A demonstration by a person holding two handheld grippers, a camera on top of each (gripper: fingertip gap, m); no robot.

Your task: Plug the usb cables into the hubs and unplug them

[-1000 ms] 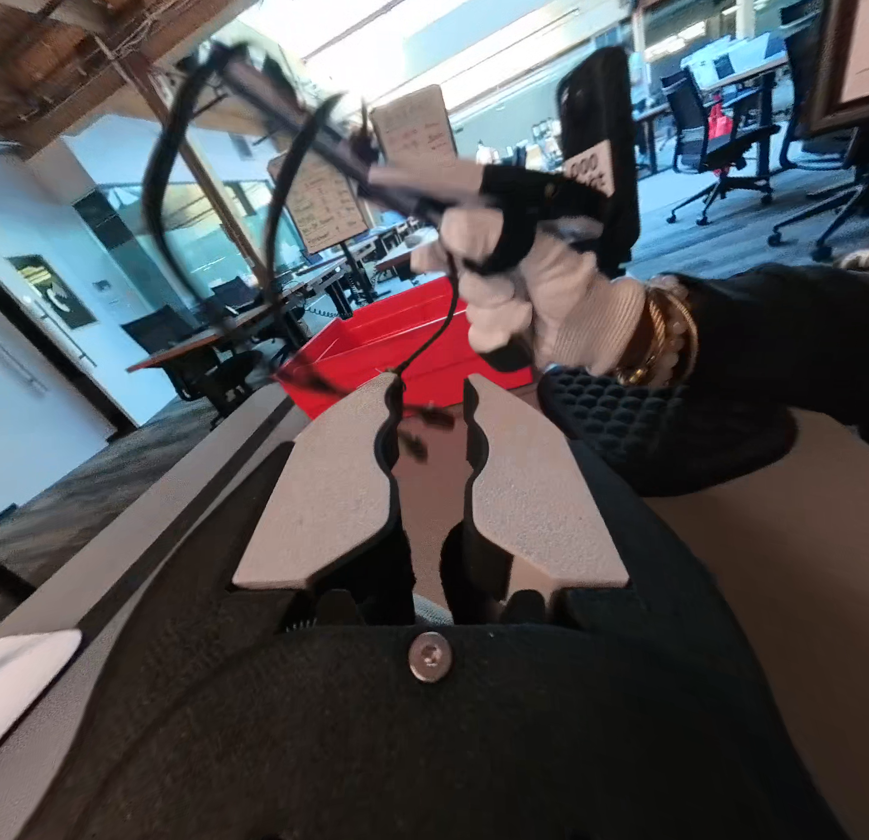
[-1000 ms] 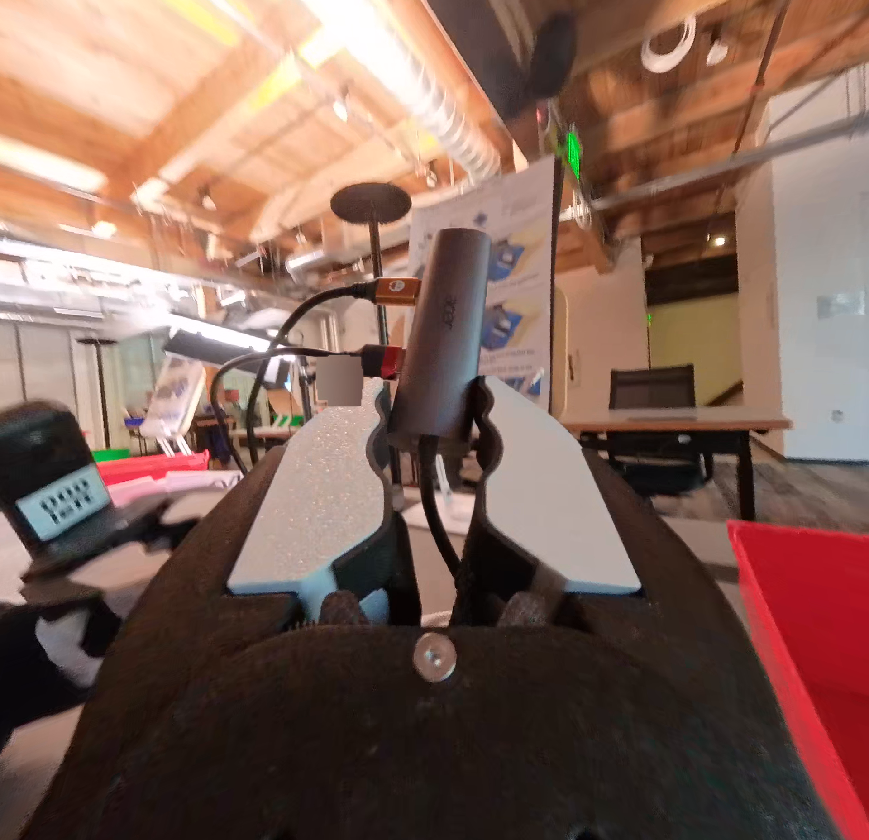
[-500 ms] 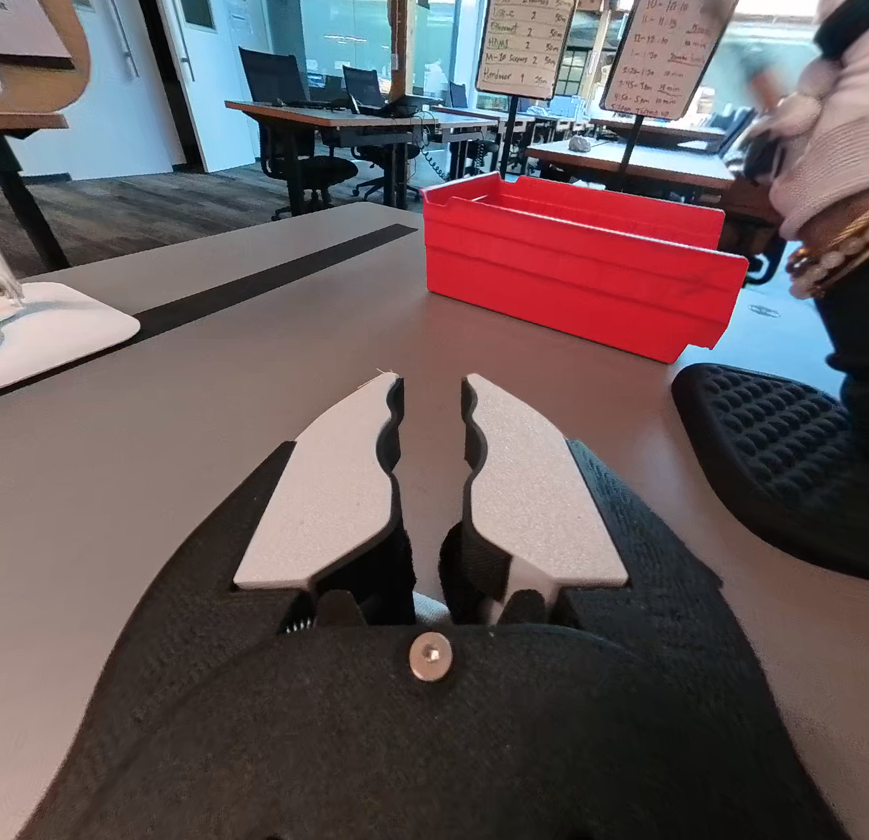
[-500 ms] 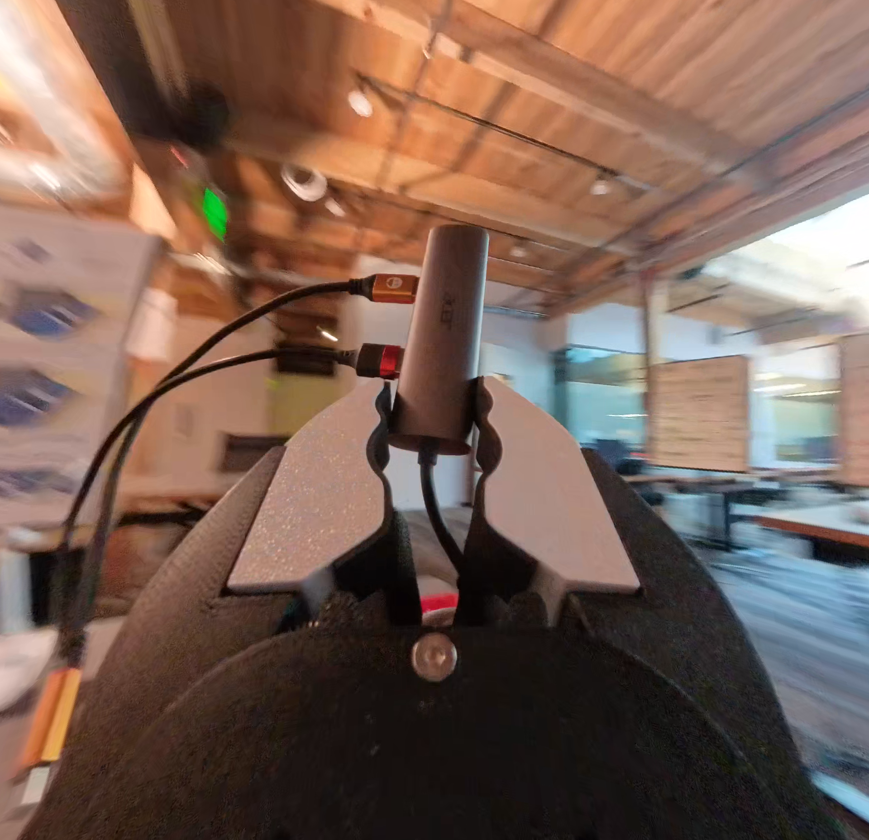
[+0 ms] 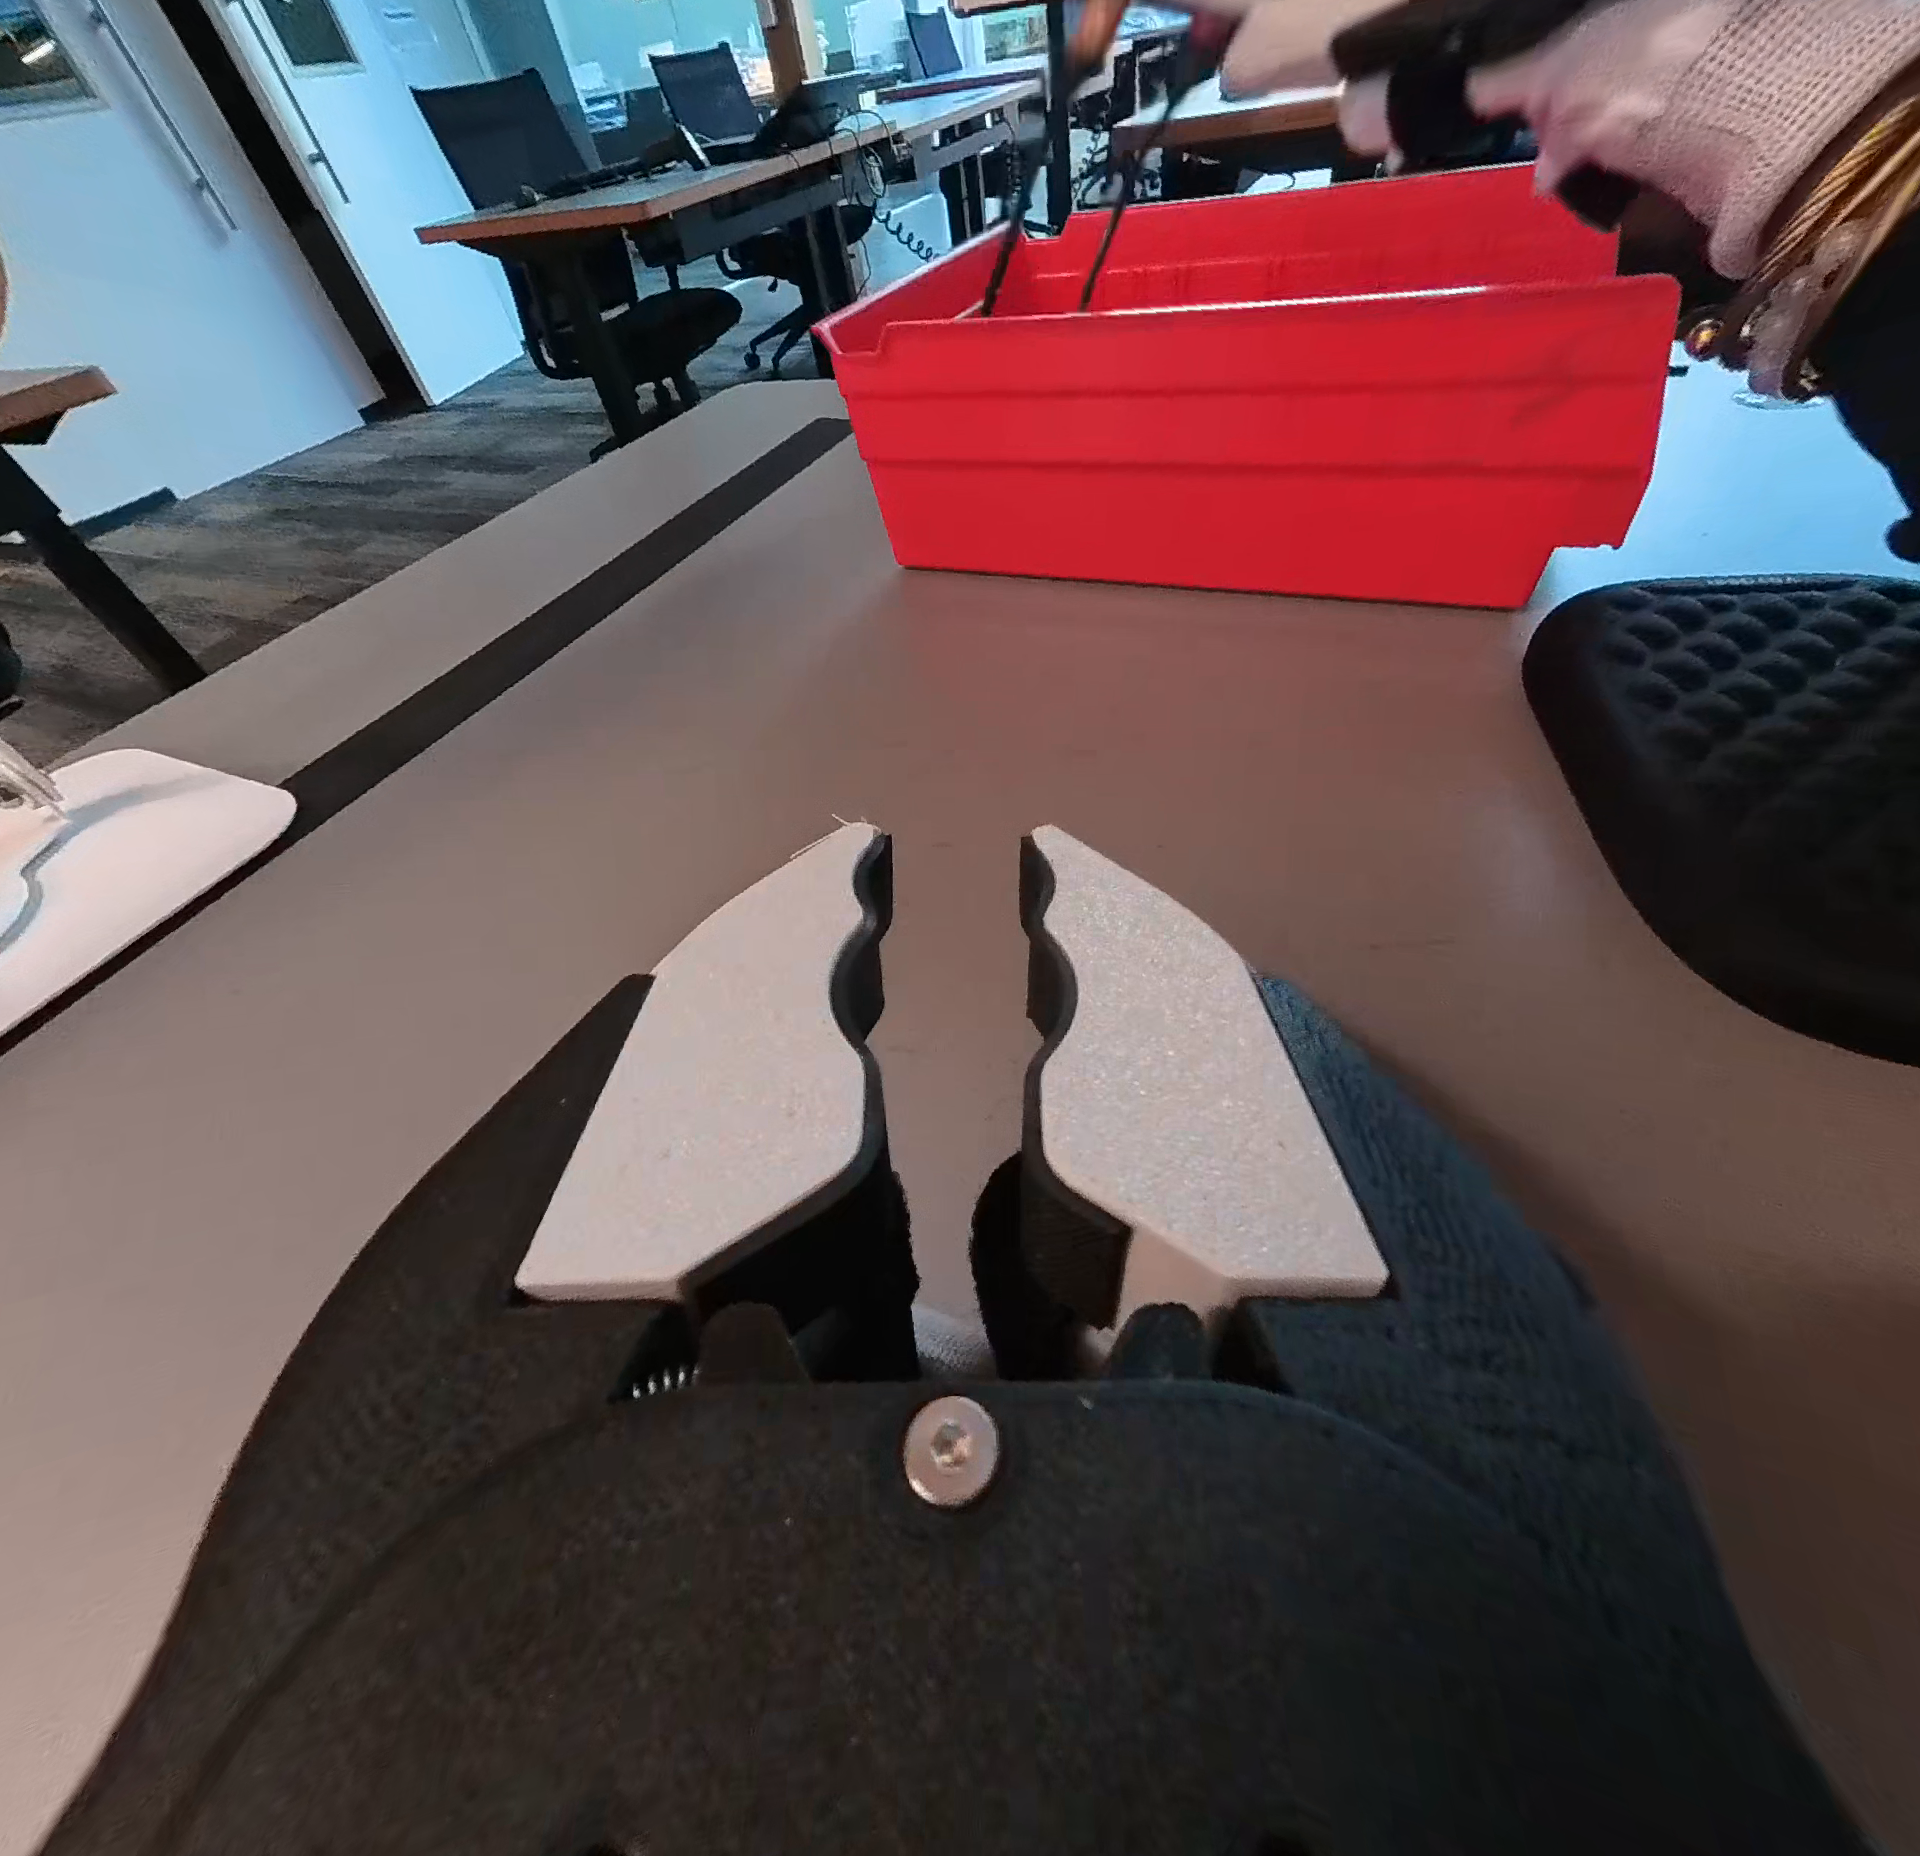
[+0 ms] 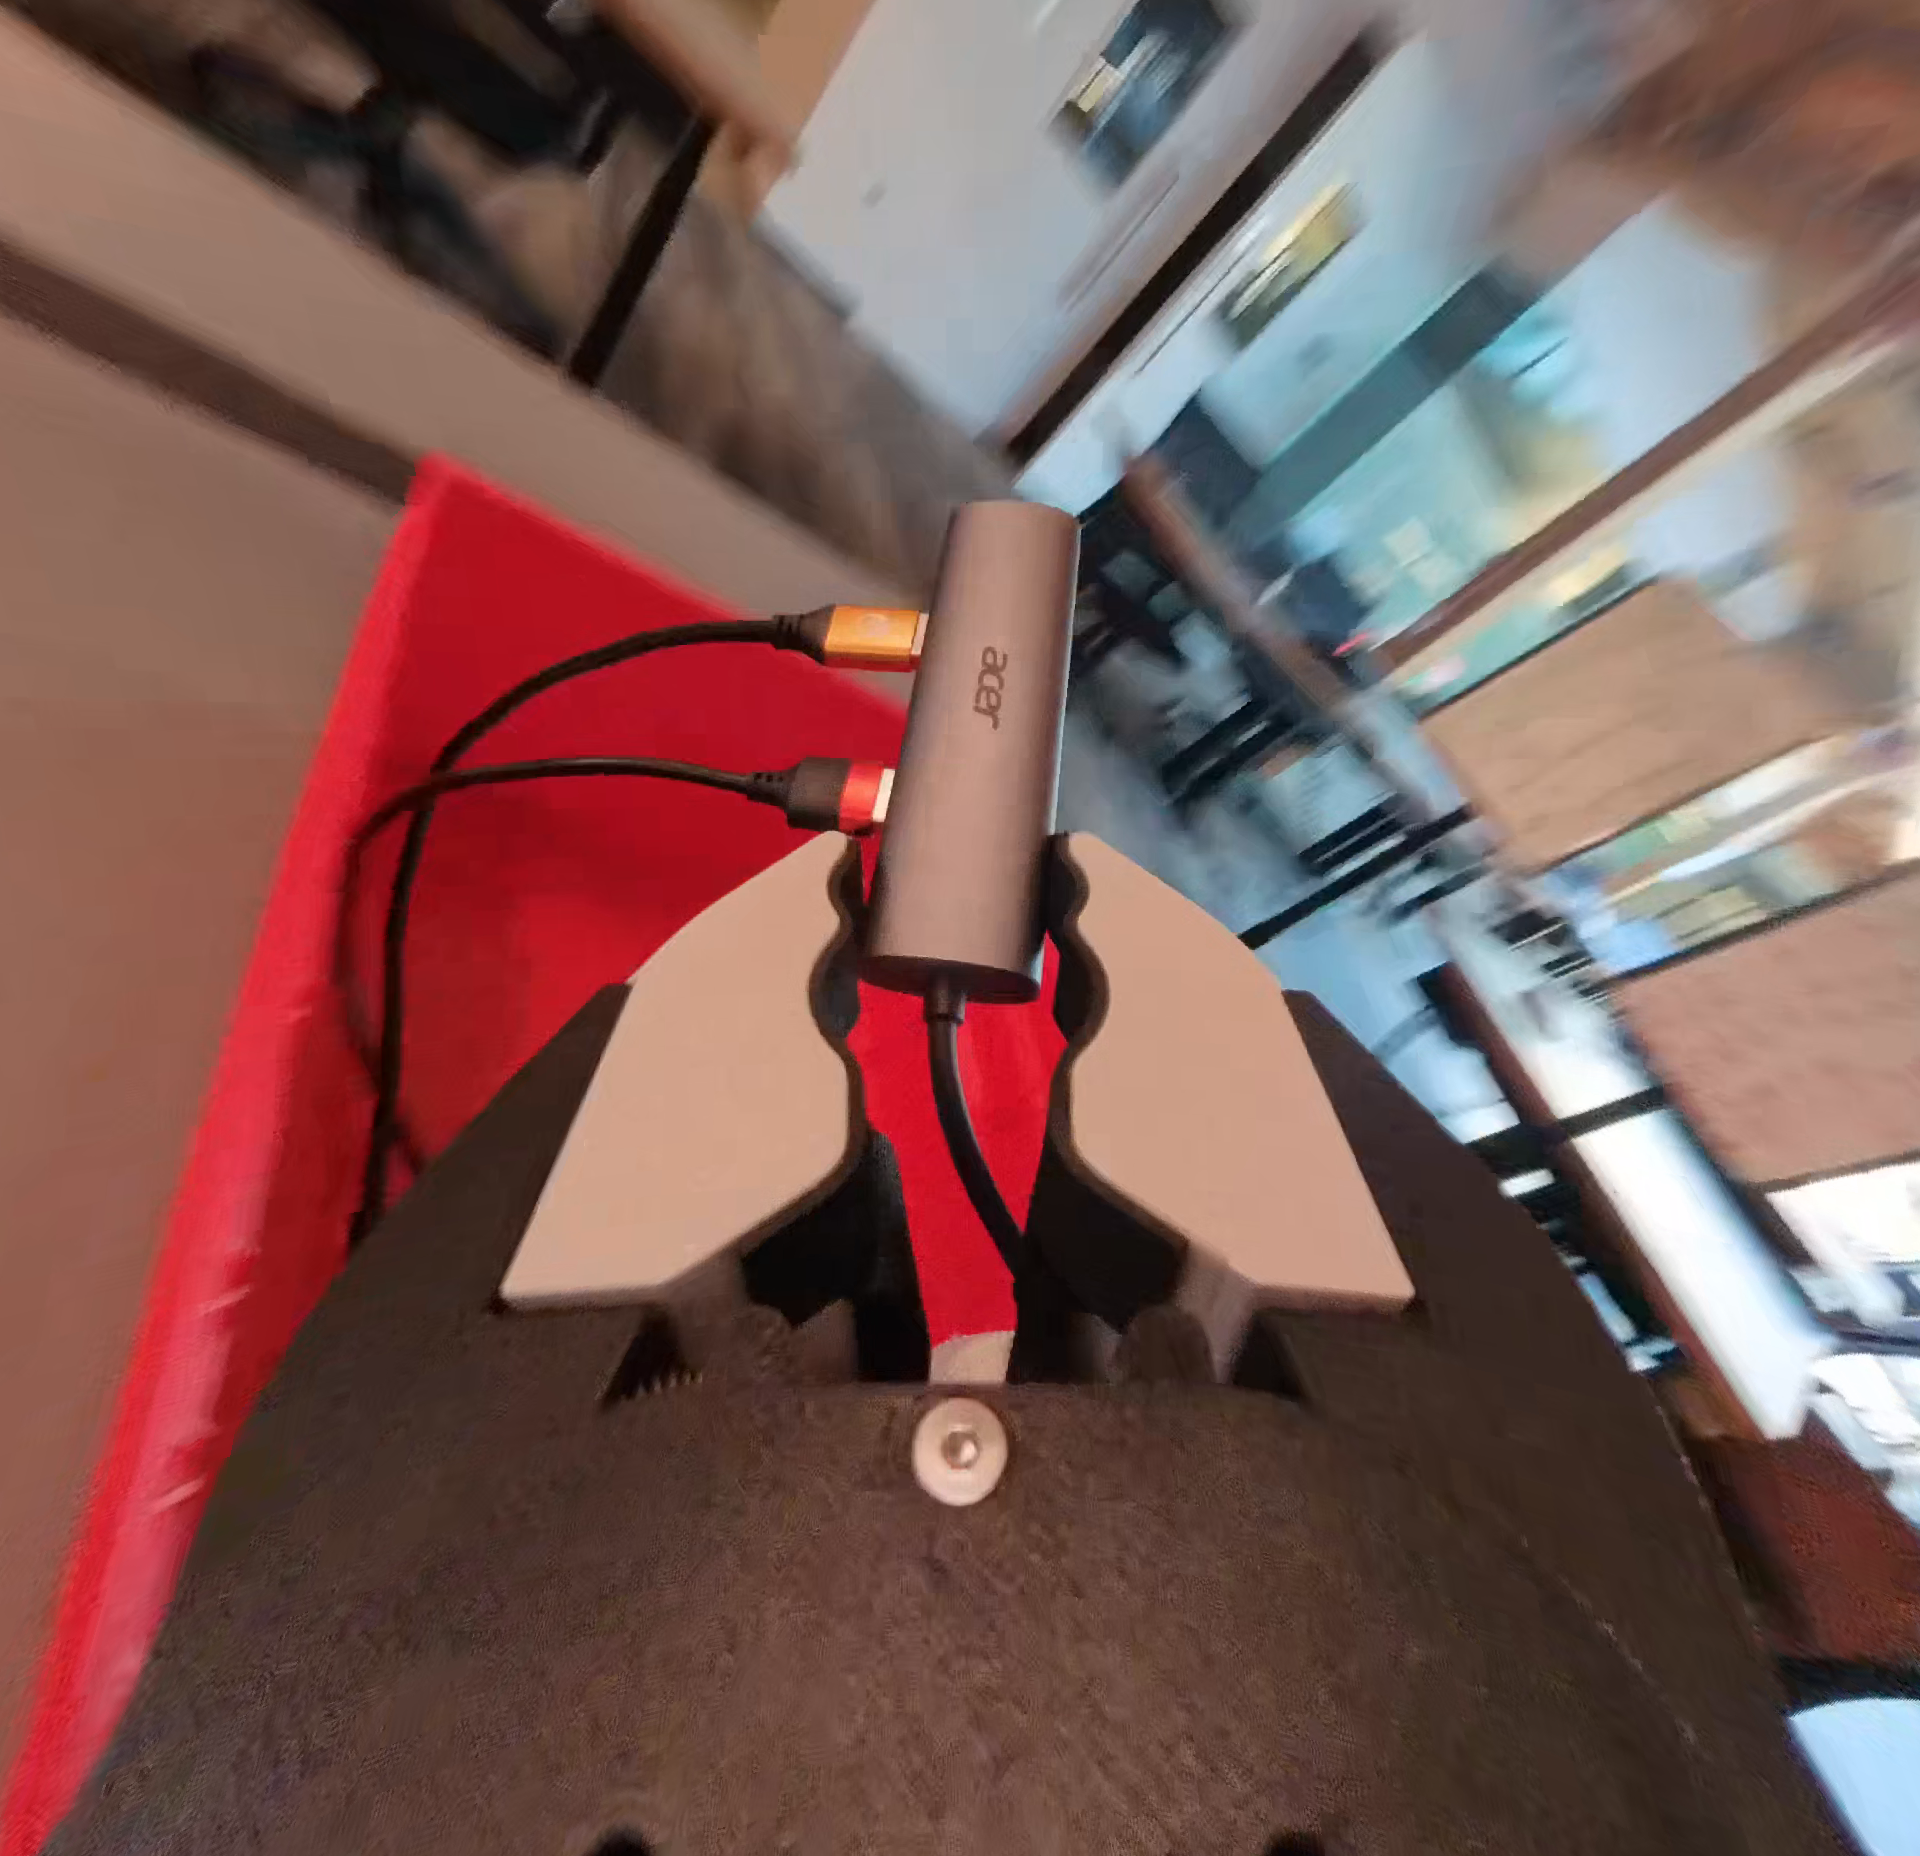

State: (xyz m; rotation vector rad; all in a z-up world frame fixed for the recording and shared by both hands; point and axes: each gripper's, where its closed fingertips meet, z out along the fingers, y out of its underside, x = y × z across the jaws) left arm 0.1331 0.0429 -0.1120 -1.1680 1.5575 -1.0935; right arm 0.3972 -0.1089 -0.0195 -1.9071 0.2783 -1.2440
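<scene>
Right tongs [image 6: 956,871] swung over red bin [image 5: 1247,456], gripping hub [image 6: 977,767]; left tongs [image 5: 956,850] apart, empty; blurry office.

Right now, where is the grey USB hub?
In the right wrist view, the grey hub is clamped in the right gripper, above the red bin, with two cables plugged into its left side.

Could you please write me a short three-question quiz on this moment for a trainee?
1. True or false: the right gripper is shut on the grey hub.
2. How many cables are plugged into the hub's side?
A. none
B. one
C. two
3. Fill in: the left gripper hangs empty above the ____.

Key: 1 true. 2 C: the orange plug and the red plug, their black cables trailing into the red bin. 3 table.
</scene>
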